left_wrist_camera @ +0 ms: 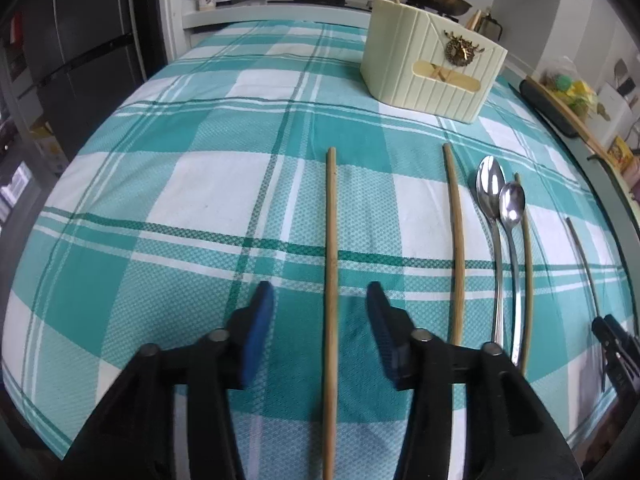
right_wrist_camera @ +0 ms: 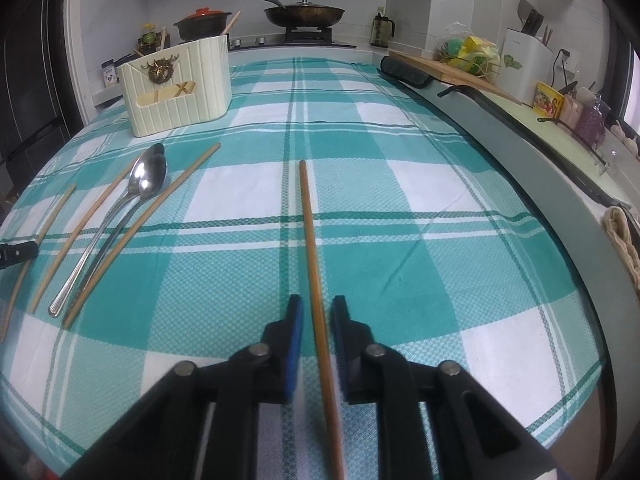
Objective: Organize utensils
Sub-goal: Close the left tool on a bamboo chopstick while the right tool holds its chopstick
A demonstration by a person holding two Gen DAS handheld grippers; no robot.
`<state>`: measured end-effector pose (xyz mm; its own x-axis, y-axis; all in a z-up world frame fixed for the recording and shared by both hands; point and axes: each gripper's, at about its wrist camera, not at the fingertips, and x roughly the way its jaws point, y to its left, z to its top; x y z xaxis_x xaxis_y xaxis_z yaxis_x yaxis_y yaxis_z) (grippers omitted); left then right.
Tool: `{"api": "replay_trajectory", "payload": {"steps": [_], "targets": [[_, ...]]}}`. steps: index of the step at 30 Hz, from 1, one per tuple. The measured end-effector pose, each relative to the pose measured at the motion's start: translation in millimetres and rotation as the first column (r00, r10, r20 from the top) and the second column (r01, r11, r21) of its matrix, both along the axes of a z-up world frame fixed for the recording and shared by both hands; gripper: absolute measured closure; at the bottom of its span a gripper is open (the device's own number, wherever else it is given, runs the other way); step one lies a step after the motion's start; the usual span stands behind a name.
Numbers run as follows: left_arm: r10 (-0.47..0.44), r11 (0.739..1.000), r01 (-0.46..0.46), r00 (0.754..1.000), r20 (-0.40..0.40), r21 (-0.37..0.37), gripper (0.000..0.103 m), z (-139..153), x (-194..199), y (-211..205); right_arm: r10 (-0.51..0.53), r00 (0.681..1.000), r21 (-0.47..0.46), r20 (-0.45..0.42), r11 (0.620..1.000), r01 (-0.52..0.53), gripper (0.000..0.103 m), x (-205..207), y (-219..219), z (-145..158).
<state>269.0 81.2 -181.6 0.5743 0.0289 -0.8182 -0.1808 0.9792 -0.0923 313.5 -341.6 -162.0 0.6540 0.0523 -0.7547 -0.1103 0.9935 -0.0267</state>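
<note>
left gripper (left_wrist_camera: 320, 300) has its blue-padded fingers (left_wrist_camera: 260, 332) well apart, straddling a wooden chopstick (left_wrist_camera: 331, 264) that lies flat on the teal/white checked tablecloth (left_wrist_camera: 180, 184); pads don't touch it. right gripper (right_wrist_camera: 316, 312) fingers are narrower apart w/ a darker chopstick (right_wrist_camera: 314, 256) running between them, small gaps on both sides, so not clamped. left view only: chopstick under the left gripper seen full length, plus the right gripper's tip at the far right edge beside a thin stick (left_wrist_camera: 584, 264). btwn the two grippers lie another chopstick (left_wrist_camera: 456, 232), two metal spoons (left_wrist_camera: 502, 208) w/ bowls overlapping, and one more chopstick (left_wrist_camera: 527, 264) just beside the spoons. cream ribbed utensil holder (left_wrist_camera: 432, 68) stands at the far end of the cloth, chopsticks poking out its top; right view shows it far left (right_wrist_camera: 180, 84). right view only: counter edge w/ cutting board (right_wrist_camera: 452, 66), white knife block (right_wrist_camera: 524, 66), yellow bag, and the stove w/ lidded wok (right_wrist_camera: 304, 14) and red-lid clay pot (right_wrist_camera: 204, 24) head-on. left view alone shows the dark fridge (left_wrist_camera: 80, 60) at left.
</note>
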Motion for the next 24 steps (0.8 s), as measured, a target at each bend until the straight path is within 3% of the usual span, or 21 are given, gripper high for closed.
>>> {"api": "replay_trajectory", "payload": {"steps": [1,2,7,16,22,24], "targets": [[-0.009,1.0,0.009,1.0,0.008,0.012,0.041,1.2,-1.8,1.1,0.004,1.0,0.006,0.005,1.0,-0.004,0.061,-0.9,0.0,1.0],[-0.019,1.0,0.019,1.0,0.009,0.02,0.041,1.5,-2.9,2.4,0.005,1.0,0.008,0.014,1.0,-0.005,0.06,-2.0,-0.2,2.5],[-0.05,0.999,0.05,0.998,-0.023,0.003,0.037,-7.8,0.1,10.0,0.031,0.999,-0.002,0.014,1.0,-0.031,0.06,-1.0,0.2,3.8],[-0.09,0.992,0.092,0.996,-0.017,0.086,0.025,-12.1,-0.8,0.5,0.052,0.998,0.003,-0.024,0.999,-0.052,0.06,3.5,-3.8,-2.5],[-0.08,0.992,0.082,0.997,-0.022,0.096,0.014,-14.4,-0.4,4.3,0.06,0.998,0.015,-0.029,0.998,-0.059,0.059,5.4,-5.8,-3.6],[-0.062,0.993,0.064,0.998,-0.029,0.095,0.006,-16.4,0.3,7.3,0.065,0.997,0.02,-0.033,0.998,-0.064,0.059,6.1,-6.8,-3.4]]}}
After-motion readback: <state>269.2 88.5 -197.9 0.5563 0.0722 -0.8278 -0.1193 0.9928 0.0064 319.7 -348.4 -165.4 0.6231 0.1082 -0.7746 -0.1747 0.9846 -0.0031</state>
